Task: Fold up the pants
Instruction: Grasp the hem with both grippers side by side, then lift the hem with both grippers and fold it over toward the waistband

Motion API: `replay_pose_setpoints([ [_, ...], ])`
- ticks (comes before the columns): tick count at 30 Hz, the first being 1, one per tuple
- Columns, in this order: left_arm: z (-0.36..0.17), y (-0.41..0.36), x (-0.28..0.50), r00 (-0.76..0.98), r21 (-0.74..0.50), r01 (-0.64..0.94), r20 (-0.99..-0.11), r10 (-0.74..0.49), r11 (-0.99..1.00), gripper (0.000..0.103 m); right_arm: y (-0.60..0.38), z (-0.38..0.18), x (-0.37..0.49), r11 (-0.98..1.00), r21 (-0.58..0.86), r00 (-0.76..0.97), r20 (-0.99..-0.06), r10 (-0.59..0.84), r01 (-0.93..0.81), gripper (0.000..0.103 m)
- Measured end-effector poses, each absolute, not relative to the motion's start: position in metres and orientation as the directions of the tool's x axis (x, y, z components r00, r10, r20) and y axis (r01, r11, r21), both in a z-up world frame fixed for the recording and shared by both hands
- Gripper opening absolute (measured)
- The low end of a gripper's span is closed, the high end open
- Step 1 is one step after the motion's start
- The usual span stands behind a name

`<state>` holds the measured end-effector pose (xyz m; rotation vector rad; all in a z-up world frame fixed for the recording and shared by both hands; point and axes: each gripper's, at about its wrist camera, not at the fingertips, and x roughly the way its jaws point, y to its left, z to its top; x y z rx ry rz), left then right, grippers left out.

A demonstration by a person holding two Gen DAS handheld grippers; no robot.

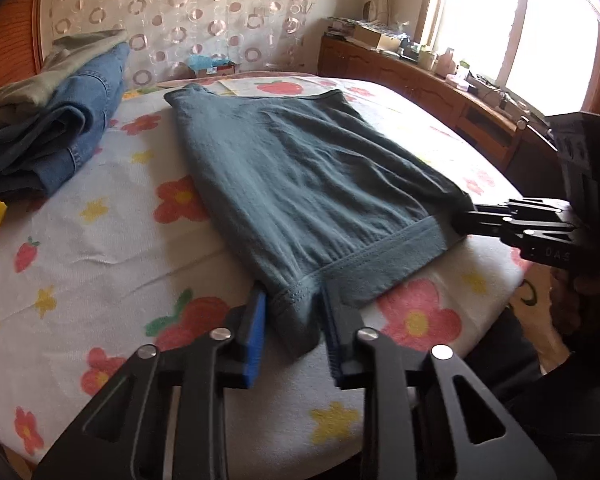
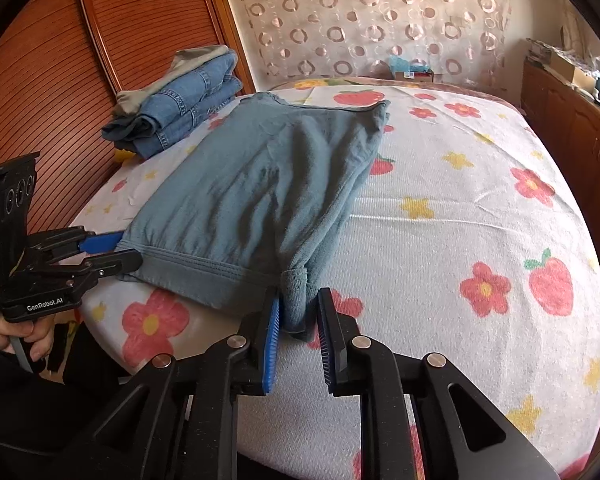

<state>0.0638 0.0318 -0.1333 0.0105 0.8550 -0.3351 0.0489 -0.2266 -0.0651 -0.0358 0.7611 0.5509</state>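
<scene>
So the teal pants (image 1: 300, 176) were lying folded flat on the flowery bedsheet (image 1: 80, 248), waistband end at 6 o'clock in my left cam. My left gripper (image 1: 294, 312) had its blue pads spread apart on either side of one waistband corner, not pinching it. Right gripper (image 2: 298, 312) was the same deal at the other corner: jaws apart, fabric bunched loose between them. A stack of jeans (image 2: 180, 108) sat at 10 o'clock by the wooden headboard (image 2: 60, 60).
</scene>
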Motion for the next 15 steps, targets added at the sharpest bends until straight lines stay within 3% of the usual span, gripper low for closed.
replay_pose_setpoints([
  [5, -0.127, 0.024, 0.06, 0.625, -0.058, 0.306, -0.741, -0.246, 0.95, 0.014, -0.229, -0.061, 0.047, 0.848, 0.165, 0.58, -0.663, 0.473, -0.504, 0.013],
  [15, -0.082, 0.026, 0.043, 0.669, -0.088, 0.328, -0.681, -0.297, 0.941, 0.013, -0.236, -0.034, 0.03, 0.831, 0.171, 0.604, -0.611, 0.511, -0.529, 0.012],
])
